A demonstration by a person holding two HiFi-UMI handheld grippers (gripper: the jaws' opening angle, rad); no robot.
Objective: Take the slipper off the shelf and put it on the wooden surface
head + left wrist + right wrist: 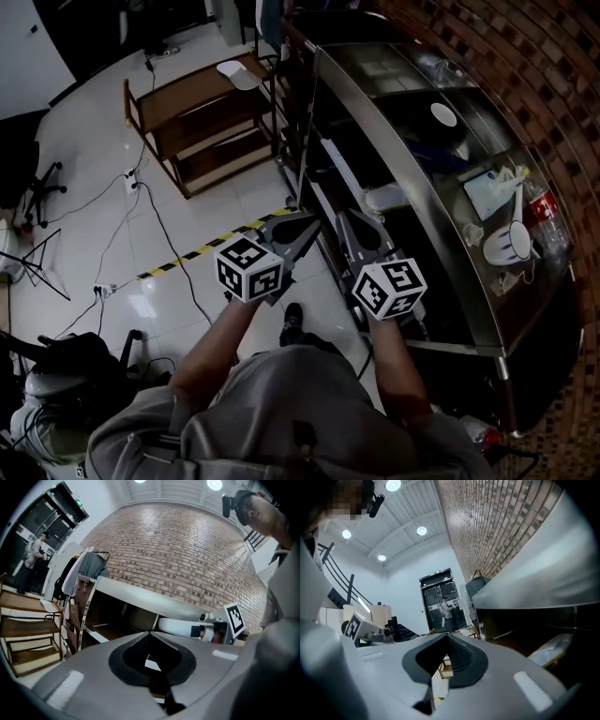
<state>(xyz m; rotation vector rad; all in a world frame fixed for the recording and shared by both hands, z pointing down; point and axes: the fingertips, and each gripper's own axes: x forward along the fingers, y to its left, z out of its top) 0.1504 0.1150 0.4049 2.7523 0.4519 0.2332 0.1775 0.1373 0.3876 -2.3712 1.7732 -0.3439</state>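
Observation:
A white slipper (386,197) lies on a dark inner shelf of the metal rack (375,103); in the right gripper view it shows as a pale slipper (551,651) with a yellow edge, low at the right. My right gripper (352,218) is shut and holds nothing, its tip just short of that slipper. My left gripper (305,221) hangs beside it at the rack's front edge, jaws also together and nothing in them. The wooden rack (202,112) stands across the floor at the upper left, with a white slipper-like thing (236,73) on its top.
The metal rack's top carries a white plate (443,114), a bottle (544,211), a white cup (511,242) and a pale tray (487,192). Cables and yellow-black tape (202,251) cross the tiled floor. A tripod (37,187) and bags stand at the left.

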